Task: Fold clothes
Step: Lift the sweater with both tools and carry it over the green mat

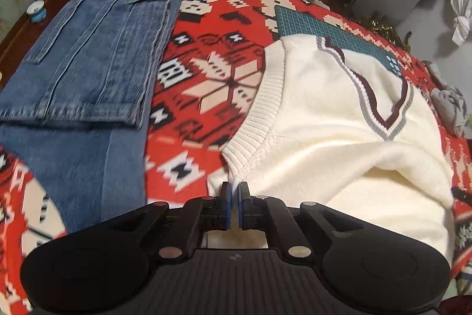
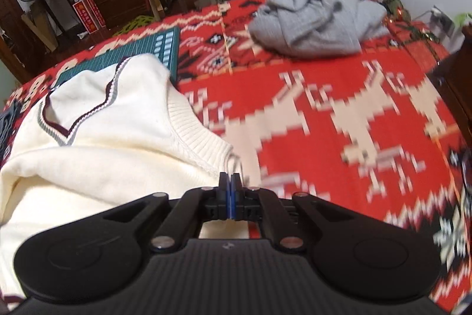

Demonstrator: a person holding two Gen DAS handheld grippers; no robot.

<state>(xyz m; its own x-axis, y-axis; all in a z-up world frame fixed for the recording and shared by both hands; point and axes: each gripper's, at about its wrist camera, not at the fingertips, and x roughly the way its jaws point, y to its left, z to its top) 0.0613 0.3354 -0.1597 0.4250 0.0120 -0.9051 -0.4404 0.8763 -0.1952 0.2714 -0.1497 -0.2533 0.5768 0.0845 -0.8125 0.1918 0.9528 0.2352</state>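
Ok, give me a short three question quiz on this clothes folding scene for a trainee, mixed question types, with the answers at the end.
1. True or false: the left hand-held gripper is shut on the cream knit vest.
2. Which garment already lies folded on the red patterned blanket? A) the grey garment B) the blue jeans C) a black coat
3. Fill in: the vest's upper part partly covers a green ______.

Key
1. True; the right hand-held gripper also pinches the vest's ribbed edge.
2. B; the grey garment is crumpled.
3. cutting mat
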